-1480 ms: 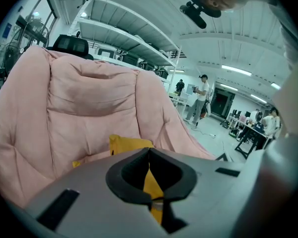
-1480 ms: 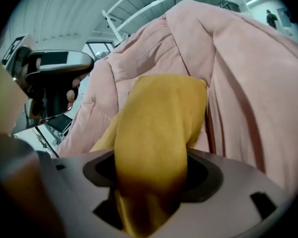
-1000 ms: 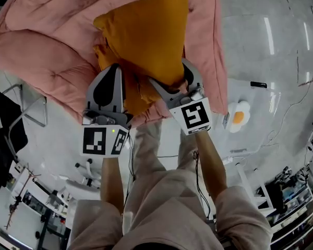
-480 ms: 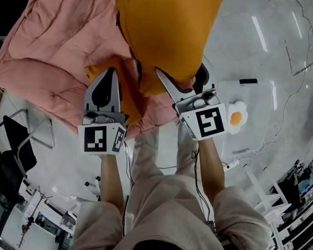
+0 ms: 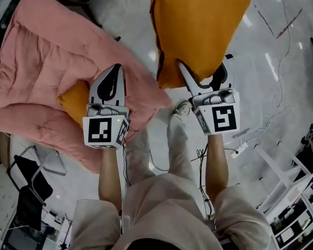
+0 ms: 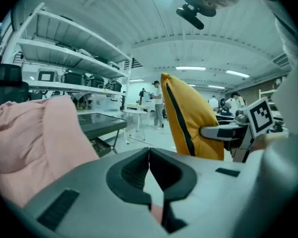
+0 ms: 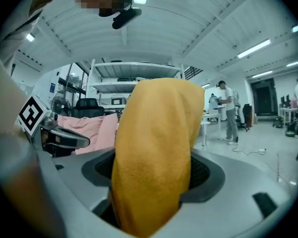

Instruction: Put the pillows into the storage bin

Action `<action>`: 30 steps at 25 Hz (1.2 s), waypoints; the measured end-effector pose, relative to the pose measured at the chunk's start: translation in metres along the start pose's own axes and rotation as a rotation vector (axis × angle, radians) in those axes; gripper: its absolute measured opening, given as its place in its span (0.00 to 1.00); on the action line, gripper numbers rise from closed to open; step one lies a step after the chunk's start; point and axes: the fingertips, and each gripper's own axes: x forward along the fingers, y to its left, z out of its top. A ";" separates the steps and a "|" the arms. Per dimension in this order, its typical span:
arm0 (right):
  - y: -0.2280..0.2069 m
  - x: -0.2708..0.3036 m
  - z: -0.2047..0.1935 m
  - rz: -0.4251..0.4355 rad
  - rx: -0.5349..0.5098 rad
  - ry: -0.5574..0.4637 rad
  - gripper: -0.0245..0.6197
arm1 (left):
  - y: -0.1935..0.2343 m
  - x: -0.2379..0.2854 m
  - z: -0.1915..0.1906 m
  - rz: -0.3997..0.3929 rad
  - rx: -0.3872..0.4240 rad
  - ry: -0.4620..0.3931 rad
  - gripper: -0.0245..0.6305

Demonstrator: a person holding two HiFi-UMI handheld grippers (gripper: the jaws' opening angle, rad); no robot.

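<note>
Two forearms reach forward side by side from the person's body, each hand carrying a gripper that points ahead and slightly downward. The left forearm (image 5: 108,176) ends in the left gripper (image 5: 118,67) (image 6: 149,151), whose jaws are pressed together with nothing between them. It hangs over the near edge of a pink comforter (image 5: 41,61) (image 6: 35,138).

The right forearm (image 5: 216,163) carries the right gripper (image 5: 206,66) (image 7: 151,175), which is clamped on the lower edge of a mustard pillow (image 5: 198,25) (image 7: 154,143) (image 6: 188,118). This pillow stands upright off the jaws, over the pale floor (image 5: 281,87) and beside the comforter's right edge.

A second pillow (image 5: 75,100) of the same colour lies on the comforter, partly hidden under the left gripper.

Each gripper's cube shows black-and-white square marker patterns, at the left (image 5: 104,132) and at the right (image 5: 223,120).
</note>
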 end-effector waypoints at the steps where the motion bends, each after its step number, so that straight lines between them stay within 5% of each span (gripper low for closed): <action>1: -0.024 -0.015 -0.010 -0.036 0.006 0.015 0.59 | -0.023 0.015 -0.001 -0.033 0.015 0.006 0.05; 12: -0.231 -0.196 -0.115 -0.405 0.107 0.143 0.60 | -0.275 0.128 -0.018 -0.391 0.146 0.094 0.05; 19: -0.314 -0.282 -0.217 -0.524 0.199 0.271 0.60 | -0.403 0.178 -0.058 -0.541 0.215 0.168 0.05; 30: -0.334 -0.281 -0.466 -0.474 0.526 0.640 0.62 | -0.425 0.236 -0.154 -0.541 0.224 0.331 0.06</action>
